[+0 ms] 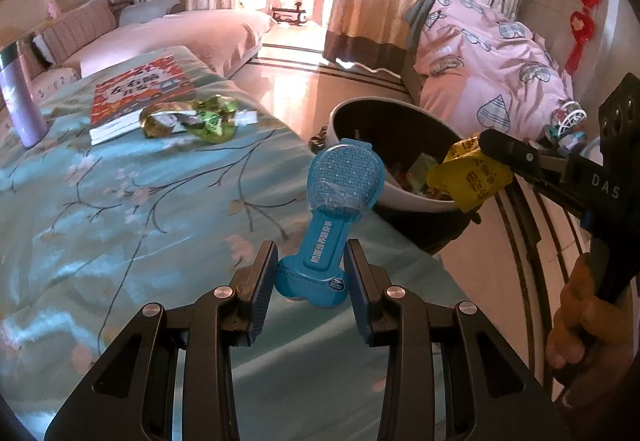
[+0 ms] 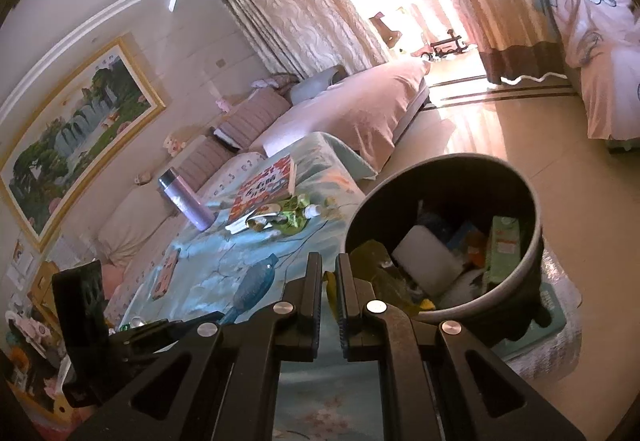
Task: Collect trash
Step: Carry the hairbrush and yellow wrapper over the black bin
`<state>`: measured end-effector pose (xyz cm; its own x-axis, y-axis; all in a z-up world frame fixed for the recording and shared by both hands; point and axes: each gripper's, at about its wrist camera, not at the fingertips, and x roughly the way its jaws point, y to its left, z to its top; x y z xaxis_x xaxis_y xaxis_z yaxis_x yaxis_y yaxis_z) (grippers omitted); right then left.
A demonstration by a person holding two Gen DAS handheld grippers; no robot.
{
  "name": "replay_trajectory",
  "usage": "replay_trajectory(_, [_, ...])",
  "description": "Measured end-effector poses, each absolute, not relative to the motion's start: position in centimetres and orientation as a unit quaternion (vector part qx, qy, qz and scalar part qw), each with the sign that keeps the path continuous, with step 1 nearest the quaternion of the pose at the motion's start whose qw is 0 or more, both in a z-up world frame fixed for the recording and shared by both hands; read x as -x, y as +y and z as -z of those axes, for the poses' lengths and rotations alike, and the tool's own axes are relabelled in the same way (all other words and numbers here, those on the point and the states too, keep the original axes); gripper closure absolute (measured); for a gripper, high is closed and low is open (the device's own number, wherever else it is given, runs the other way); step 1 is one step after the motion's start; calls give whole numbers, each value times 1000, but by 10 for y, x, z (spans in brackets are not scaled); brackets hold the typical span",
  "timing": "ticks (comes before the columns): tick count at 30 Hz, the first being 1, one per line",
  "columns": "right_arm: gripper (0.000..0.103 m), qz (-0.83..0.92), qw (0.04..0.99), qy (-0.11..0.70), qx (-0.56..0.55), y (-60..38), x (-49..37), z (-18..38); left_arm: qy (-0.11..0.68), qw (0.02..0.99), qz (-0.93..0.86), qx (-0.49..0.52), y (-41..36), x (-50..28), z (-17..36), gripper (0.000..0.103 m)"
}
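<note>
Over the teal floral bedspread point(image 1: 120, 201), pinching the narrow end of a blue blister pack point(image 1: 336, 201) between the half-closed fingers of the left gripper point(image 1: 310, 281), its round end tilting toward the dark trash bin point(image 1: 384, 117) just beside the bed. At the bin's rim, clamping a yellow wrapper point(image 1: 468, 173) in the nearly closed right gripper point(image 2: 329, 281). Farther up the bedspread, lying against a red book point(image 1: 136, 97): green crumpled wrappers point(image 1: 200, 117), with a purple bottle point(image 1: 20, 101) standing upright nearby.
</note>
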<state>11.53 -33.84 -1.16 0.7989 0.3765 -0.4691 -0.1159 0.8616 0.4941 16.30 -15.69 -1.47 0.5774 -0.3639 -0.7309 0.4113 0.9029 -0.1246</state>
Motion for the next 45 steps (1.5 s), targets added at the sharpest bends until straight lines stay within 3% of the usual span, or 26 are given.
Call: replay_trajectory(45, [97, -99, 924, 293, -225, -391, -155, 17, 404, 877, 246, -87, -245, -217, 14, 69])
